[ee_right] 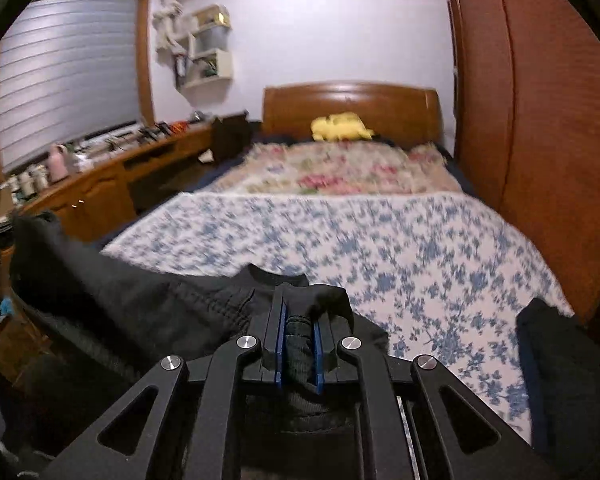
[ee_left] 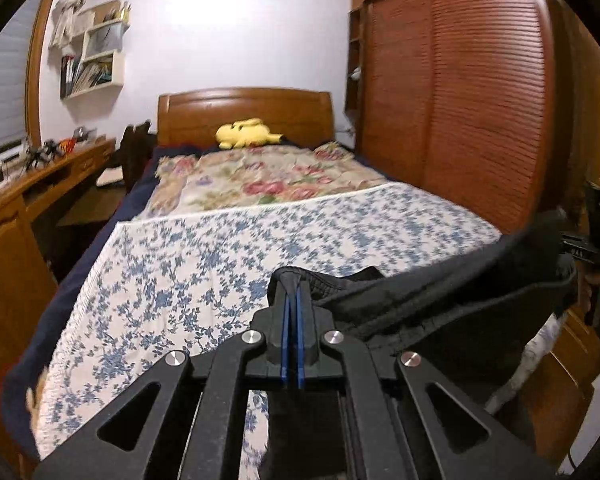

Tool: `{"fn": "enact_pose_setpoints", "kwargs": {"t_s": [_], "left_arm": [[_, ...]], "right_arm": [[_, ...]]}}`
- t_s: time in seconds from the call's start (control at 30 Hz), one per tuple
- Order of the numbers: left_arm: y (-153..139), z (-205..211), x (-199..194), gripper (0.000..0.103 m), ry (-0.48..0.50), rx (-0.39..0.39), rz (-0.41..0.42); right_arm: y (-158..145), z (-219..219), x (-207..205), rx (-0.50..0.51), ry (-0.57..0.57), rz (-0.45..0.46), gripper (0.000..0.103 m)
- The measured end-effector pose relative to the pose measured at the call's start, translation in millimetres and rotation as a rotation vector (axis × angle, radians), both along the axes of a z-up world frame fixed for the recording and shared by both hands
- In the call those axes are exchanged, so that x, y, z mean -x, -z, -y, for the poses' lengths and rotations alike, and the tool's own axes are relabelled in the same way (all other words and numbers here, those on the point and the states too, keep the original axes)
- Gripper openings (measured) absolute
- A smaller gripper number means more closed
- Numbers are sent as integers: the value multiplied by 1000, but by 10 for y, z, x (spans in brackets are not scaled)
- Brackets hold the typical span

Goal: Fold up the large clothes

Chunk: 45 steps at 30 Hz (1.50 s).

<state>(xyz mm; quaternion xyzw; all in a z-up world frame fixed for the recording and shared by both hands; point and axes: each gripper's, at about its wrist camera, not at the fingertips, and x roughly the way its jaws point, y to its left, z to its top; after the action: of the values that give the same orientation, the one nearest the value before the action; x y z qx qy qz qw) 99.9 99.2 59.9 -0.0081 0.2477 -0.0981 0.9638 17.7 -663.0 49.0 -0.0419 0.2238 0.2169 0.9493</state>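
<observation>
A black garment (ee_left: 460, 304) hangs stretched between my two grippers above the foot of the bed. My left gripper (ee_left: 291, 284) is shut on a thin edge of it, and the cloth runs off to the right towards the other gripper (ee_left: 598, 248), held by a hand at the frame's edge. In the right wrist view my right gripper (ee_right: 299, 312) is shut on a thicker bunched fold of the same black garment (ee_right: 140, 300), which stretches away to the left. Another dark piece of cloth (ee_right: 560, 360) lies at the lower right.
The bed carries a blue-flowered white sheet (ee_left: 228, 264) in front and a pink-flowered cover (ee_left: 260, 180) behind, with a yellow plush toy (ee_left: 246, 133) by the wooden headboard. A wooden desk (ee_left: 40, 184) runs along the left. A slatted wardrobe (ee_left: 460, 100) stands close on the right.
</observation>
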Motion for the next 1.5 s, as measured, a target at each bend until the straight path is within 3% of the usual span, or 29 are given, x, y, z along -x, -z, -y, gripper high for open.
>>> {"fn": "enact_pose_setpoints", "kwargs": {"t_s": [0.13,0.3,0.6,0.83,1.07,1.27,1.5], "left_arm": [[189,28,-360,3,-41,-6,-19],[425,91,-681,3,-27,16,-54],[773,266,-962,3,-61,-47,-66],[937,228,-1117,3,-63,-28,-97],[988,111,-1246,3,-77,21,-118],[952,150,-1191,3,-56,20,-111],[943,122,-1141,4,-36,20,-120]], "right_arm": [[167,-56,-515,-13,46,-36,11],[196,-265,-730,-55,50,-59,12],[441,-746,-1200,29,55,-61,12],[690,-880,-1639,73,59,-107,13],[772,-855,-1831,35,77,-157,17],[720,-884,-1826,40,83,-145,18],[709,-937,-1783,103,117,-148,32]]}}
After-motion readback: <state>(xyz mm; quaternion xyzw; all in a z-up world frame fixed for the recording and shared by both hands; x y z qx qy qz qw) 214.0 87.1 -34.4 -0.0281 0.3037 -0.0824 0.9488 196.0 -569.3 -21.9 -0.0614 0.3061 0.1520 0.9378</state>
